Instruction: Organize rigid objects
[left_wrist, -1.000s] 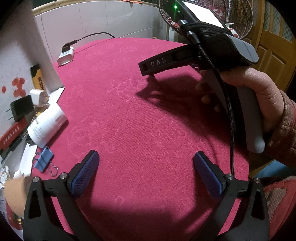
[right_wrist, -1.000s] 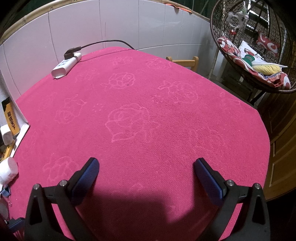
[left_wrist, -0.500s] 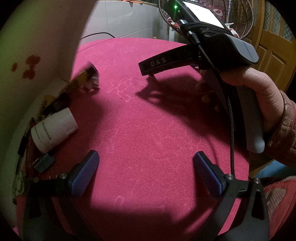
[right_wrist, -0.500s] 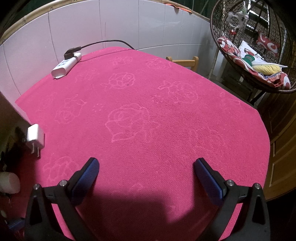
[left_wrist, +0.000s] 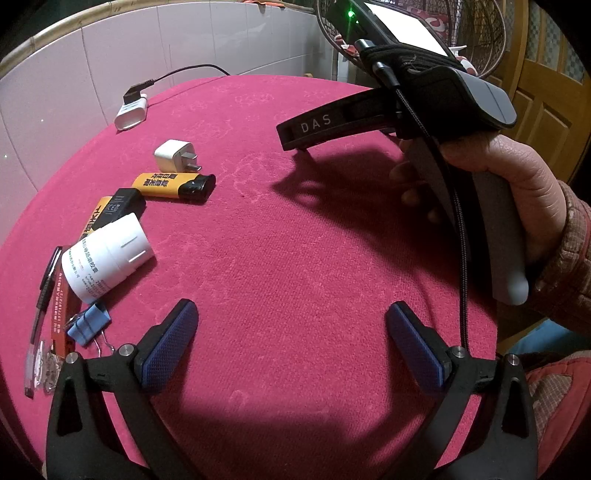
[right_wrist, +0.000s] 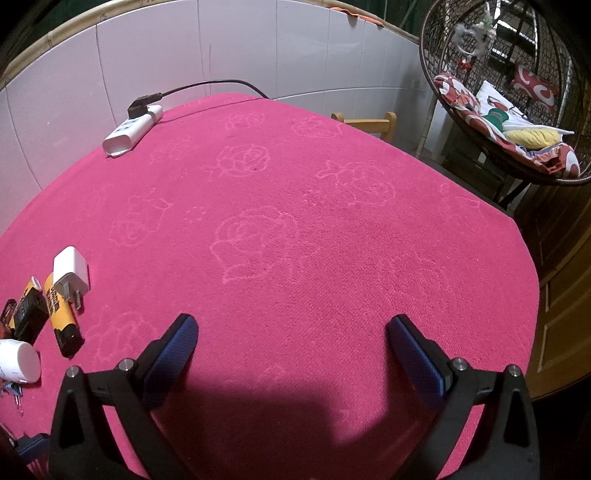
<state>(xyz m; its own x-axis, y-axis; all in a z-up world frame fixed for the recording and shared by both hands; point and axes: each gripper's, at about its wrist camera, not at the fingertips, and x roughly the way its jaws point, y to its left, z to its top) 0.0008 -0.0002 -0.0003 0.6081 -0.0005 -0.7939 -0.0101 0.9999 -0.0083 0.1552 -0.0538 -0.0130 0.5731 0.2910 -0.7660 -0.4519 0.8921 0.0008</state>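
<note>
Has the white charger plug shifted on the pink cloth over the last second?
Yes. The white charger plug has moved out onto the open cloth, away from the table's left edge; the power strip by the wall has stayed put.

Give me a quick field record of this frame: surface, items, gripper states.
surface: table with pink rose-pattern cloth
left gripper: open, nothing between fingers, over bare cloth
right gripper: open, holds nothing
item cluster: left side of the table
white charger plug: lying apart, prongs exposed
yellow lighter: beside the plug
white bottle: on its side
blue binder clip: nearest the left fingers
pen: at the left edge
power strip: far edge, cable plugged in
</note>
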